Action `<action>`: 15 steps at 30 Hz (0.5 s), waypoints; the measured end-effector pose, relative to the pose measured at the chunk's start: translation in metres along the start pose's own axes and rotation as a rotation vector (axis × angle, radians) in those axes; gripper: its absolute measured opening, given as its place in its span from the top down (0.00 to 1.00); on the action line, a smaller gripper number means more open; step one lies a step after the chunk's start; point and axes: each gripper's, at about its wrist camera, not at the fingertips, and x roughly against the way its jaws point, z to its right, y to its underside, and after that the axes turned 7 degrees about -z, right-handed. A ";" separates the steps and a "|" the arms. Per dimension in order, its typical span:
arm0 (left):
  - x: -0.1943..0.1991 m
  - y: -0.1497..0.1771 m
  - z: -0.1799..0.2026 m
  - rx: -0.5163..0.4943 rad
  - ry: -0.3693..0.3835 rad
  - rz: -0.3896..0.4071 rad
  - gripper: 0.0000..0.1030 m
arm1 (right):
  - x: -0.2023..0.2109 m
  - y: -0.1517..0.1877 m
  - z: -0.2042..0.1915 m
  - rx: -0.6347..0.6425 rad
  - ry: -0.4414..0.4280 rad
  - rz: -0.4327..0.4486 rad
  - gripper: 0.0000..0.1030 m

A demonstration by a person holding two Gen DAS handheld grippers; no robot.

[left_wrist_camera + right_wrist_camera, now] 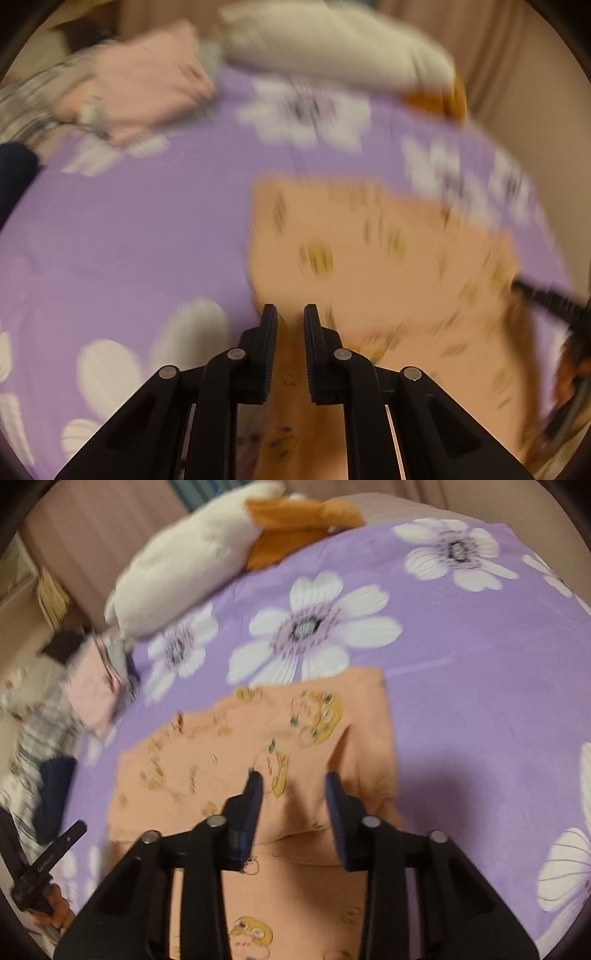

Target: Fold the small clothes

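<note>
garment [236, 746]: small, peach-orange, yellow cartoon print | partly folded, rumpled | lying on purple floral bedsheet [480, 686]

We carry 2 matching black plastic grippers. Our left gripper [290, 314] has 2 slim fingers [268, 332] with ribbed inner pads and 4 round silver pivot pins across its angled linkage arms. Our right gripper [294, 782] is built alike, its ribbed pads [255, 805] tinted dark blue. Seen from the right wrist, the left tool's black handle bears small pale lettering, too blurred to read.
</note>
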 end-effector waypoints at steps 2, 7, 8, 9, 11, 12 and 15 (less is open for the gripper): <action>-0.015 0.012 -0.001 -0.027 -0.045 0.018 0.90 | -0.022 0.007 0.001 -0.011 0.096 -0.050 0.86; -0.007 0.011 -0.022 0.064 0.060 -0.032 0.89 | -0.014 0.010 0.029 -0.084 0.026 -0.035 0.93; -0.007 0.012 -0.030 0.091 0.096 -0.032 0.88 | -0.009 0.008 0.033 -0.099 0.051 -0.028 0.89; -0.008 0.014 -0.034 0.113 0.128 -0.030 0.88 | -0.003 0.007 0.035 -0.111 0.036 -0.021 0.83; -0.011 0.016 -0.039 0.156 0.168 -0.025 0.88 | 0.003 0.002 0.036 -0.125 -0.053 -0.010 0.83; -0.012 0.016 -0.038 0.156 0.165 -0.017 0.87 | 0.003 -0.001 0.032 -0.126 -0.093 0.002 0.83; -0.007 0.018 -0.024 0.068 0.089 0.001 0.87 | -0.014 -0.011 0.012 -0.053 0.050 -0.016 0.88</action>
